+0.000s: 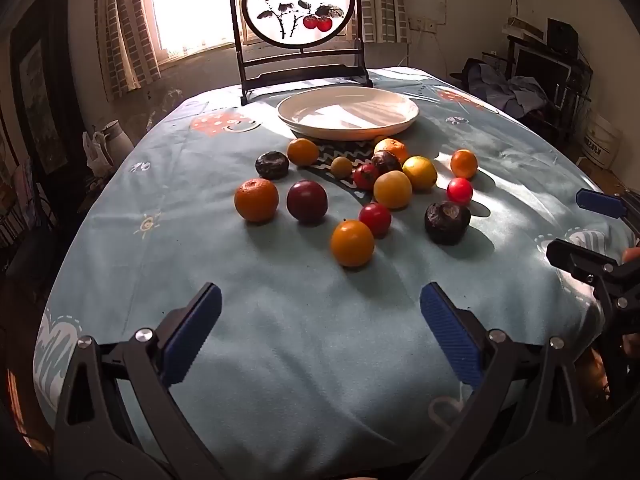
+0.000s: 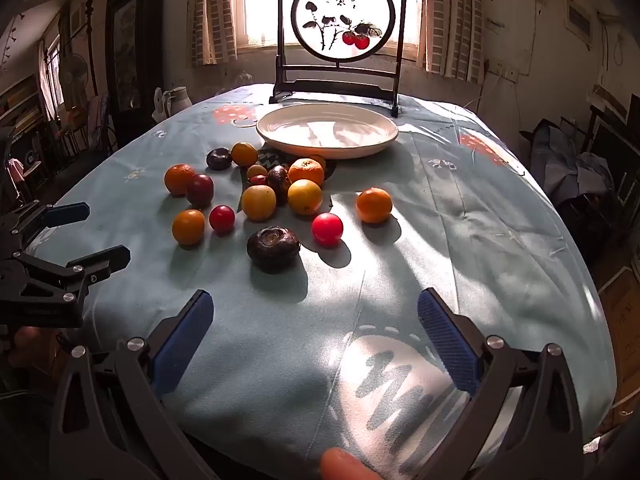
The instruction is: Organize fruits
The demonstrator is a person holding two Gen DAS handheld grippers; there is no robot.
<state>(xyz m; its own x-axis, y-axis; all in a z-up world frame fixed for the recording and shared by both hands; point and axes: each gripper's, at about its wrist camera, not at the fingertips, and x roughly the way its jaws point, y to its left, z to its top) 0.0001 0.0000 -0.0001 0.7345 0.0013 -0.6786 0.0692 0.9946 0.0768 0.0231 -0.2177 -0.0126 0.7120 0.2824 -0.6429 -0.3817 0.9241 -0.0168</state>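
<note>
Several fruits lie loose on the blue tablecloth: oranges (image 1: 256, 199) (image 2: 373, 205), yellow ones (image 1: 392, 189) (image 2: 305, 196), red ones (image 1: 375, 218) (image 2: 327, 229), a dark red plum (image 1: 307, 201) and dark wrinkled ones (image 1: 447, 222) (image 2: 273, 248). Behind them stands a white plate (image 1: 348, 113) (image 2: 327, 130) with nothing in it. My left gripper (image 1: 320, 330) is open over bare cloth, short of the fruits. My right gripper (image 2: 316, 332) is open too, with nothing between its fingers, near the table's front edge. Each gripper shows at the edge of the other's view: the right gripper (image 1: 588, 226), the left gripper (image 2: 100, 234).
A dark wooden screen with a round painted panel (image 1: 298, 2) (image 2: 343, 16) stands behind the plate, before a bright window. A fingertip (image 2: 346, 464) shows at the bottom edge. Furniture and clutter (image 2: 580, 168) ring the table; a white jug (image 1: 114, 140) stands to the left.
</note>
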